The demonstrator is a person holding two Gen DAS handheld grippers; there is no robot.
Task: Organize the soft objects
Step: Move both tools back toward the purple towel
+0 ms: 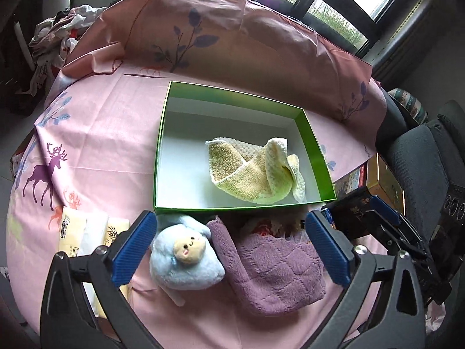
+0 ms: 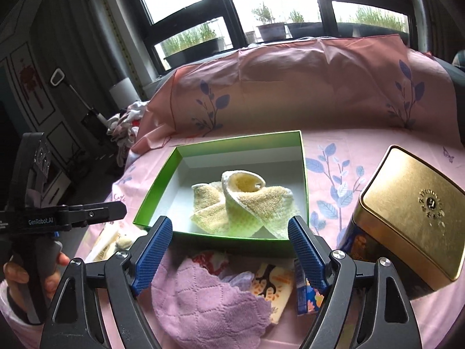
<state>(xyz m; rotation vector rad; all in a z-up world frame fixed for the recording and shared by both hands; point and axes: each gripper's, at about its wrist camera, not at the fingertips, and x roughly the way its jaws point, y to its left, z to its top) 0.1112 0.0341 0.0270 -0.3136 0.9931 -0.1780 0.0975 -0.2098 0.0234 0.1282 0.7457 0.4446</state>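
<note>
A green box point(image 1: 162, 133) point(image 2: 157, 200) with a white inside sits on the pink cloth and holds a crumpled yellow towel point(image 1: 255, 171) point(image 2: 244, 203). In front of it lie a light blue plush toy point(image 1: 186, 256) and a purple quilted towel point(image 1: 276, 267) point(image 2: 209, 299). My left gripper point(image 1: 232, 247) is open, its jaws spread around the plush and the purple towel. My right gripper point(image 2: 229, 250) is open above the purple towel, holding nothing. The left gripper's body point(image 2: 43, 218) shows at the left of the right wrist view.
A gold tin point(image 2: 412, 212) stands right of the box. A yellow tissue pack point(image 1: 87, 232) lies at the left. Patterned cloth bits point(image 2: 270, 285) and a small blue carton point(image 2: 305, 293) lie near the purple towel. A pink-covered backrest point(image 1: 232, 37) rises behind.
</note>
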